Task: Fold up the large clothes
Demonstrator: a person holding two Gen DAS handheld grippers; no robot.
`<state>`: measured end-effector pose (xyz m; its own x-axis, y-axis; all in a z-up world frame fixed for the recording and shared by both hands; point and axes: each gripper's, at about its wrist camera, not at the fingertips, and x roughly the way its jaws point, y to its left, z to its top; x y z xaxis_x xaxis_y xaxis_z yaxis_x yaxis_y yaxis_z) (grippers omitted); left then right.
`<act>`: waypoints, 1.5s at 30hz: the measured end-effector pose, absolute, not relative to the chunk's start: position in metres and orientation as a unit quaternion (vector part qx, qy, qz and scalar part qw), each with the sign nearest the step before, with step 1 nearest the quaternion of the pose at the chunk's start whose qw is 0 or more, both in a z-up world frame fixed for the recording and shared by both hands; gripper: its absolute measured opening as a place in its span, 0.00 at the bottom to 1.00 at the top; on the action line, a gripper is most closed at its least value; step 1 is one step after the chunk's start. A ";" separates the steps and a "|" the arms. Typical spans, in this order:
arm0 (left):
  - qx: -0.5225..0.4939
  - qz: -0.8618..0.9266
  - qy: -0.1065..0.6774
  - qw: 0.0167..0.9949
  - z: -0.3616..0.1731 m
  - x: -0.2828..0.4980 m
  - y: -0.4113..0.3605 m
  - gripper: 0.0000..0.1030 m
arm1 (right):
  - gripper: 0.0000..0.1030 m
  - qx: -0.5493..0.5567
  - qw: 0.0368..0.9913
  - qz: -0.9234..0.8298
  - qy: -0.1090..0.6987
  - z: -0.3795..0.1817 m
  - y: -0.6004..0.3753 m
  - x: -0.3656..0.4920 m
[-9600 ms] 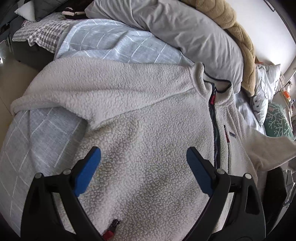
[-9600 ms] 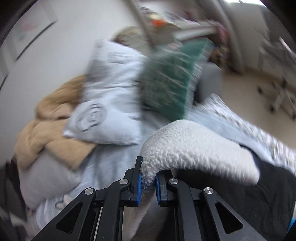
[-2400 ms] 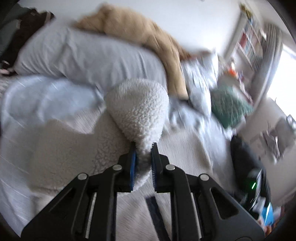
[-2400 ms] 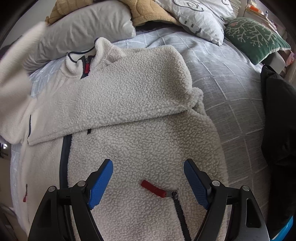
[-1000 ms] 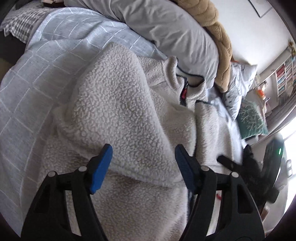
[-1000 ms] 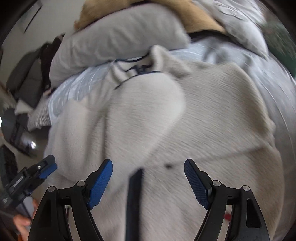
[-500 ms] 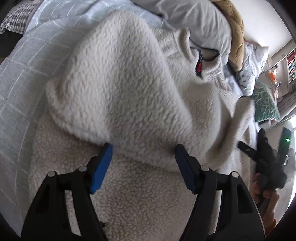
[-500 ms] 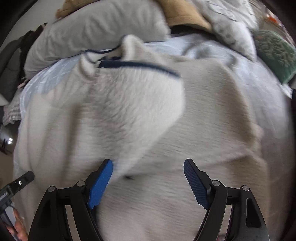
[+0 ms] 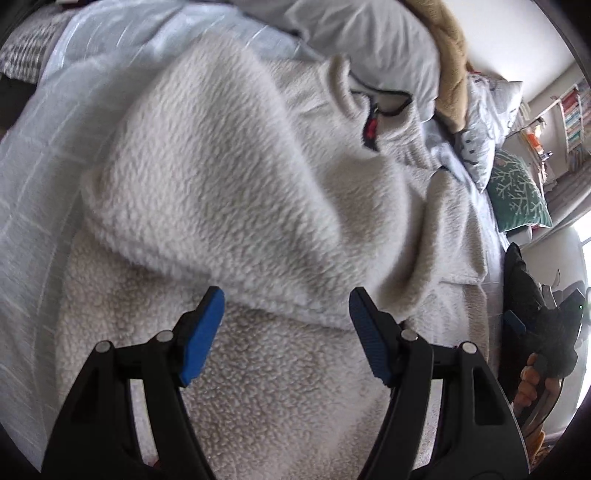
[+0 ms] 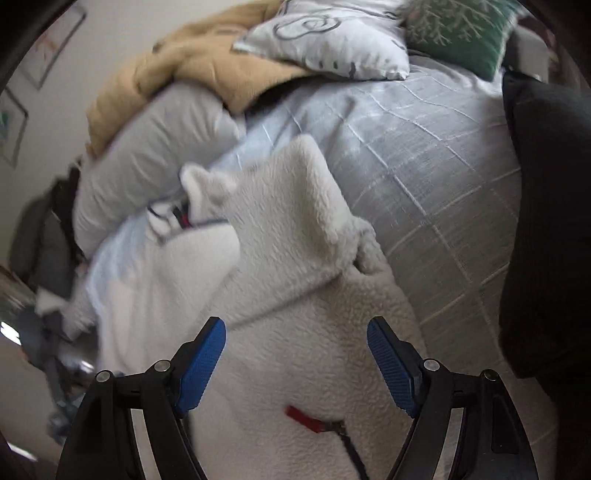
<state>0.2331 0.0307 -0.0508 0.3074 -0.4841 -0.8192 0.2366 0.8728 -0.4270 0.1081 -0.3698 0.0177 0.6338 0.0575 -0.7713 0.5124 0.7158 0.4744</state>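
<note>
A cream fleece jacket (image 9: 229,177) lies on the bed, both sleeves folded in across its chest, collar and red zip tab (image 9: 370,130) toward the pillows. My left gripper (image 9: 286,314) hovers open just above the folded left sleeve's lower edge, nothing between its blue pads. In the right wrist view the same jacket (image 10: 295,258) shows its right sleeve folded inward and a red zip pull (image 10: 304,417) near the hem. My right gripper (image 10: 295,343) is open over the lower right part of the jacket, holding nothing. It also appears at the right edge of the left wrist view, in a hand (image 9: 535,380).
The bed has a grey-blue checked cover (image 10: 424,155). At its head lie a grey pillow (image 10: 147,155), a tan blanket (image 10: 192,66), a patterned white cushion (image 10: 332,40) and a green cushion (image 10: 461,26). A dark garment (image 10: 546,221) hangs at the right bed edge.
The right gripper has swung to the right across the jacket, from over the chest to its lower right part. The left gripper has shifted slightly over the folded sleeve. Both stayed open.
</note>
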 end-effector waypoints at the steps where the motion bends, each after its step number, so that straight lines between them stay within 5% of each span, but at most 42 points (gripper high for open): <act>1: -0.115 -0.227 0.537 0.804 -0.047 0.233 0.030 0.69 | 0.79 0.364 0.831 -0.130 0.399 0.017 -0.373 0.108; 6: -0.135 -0.234 0.508 0.818 -0.036 0.239 0.032 0.69 | 0.79 0.356 0.834 -0.116 0.406 0.016 -0.354 0.138; 19: -0.112 -0.212 0.538 0.808 -0.071 0.256 0.026 0.69 | 0.78 0.112 0.836 -0.155 0.515 -0.033 -0.215 0.291; 26: -0.092 -0.223 0.535 0.810 -0.062 0.247 0.028 0.69 | 0.78 0.163 0.802 -0.142 0.557 -0.027 -0.296 0.194; 31: -0.131 -0.234 0.517 0.813 -0.046 0.246 0.033 0.69 | 0.78 0.274 0.815 -0.090 0.503 0.000 -0.349 0.139; 42: -0.166 -0.224 0.489 0.826 -0.036 0.254 0.041 0.69 | 0.78 0.432 0.770 -0.038 0.467 -0.021 -0.384 0.220; 43: -0.166 -0.220 0.489 0.827 -0.036 0.255 0.043 0.69 | 0.75 0.432 0.762 -0.051 0.480 -0.029 -0.382 0.226; 45: -0.164 -0.210 0.485 0.833 -0.037 0.259 0.049 0.69 | 0.31 0.407 0.759 -0.058 0.505 -0.037 -0.373 0.233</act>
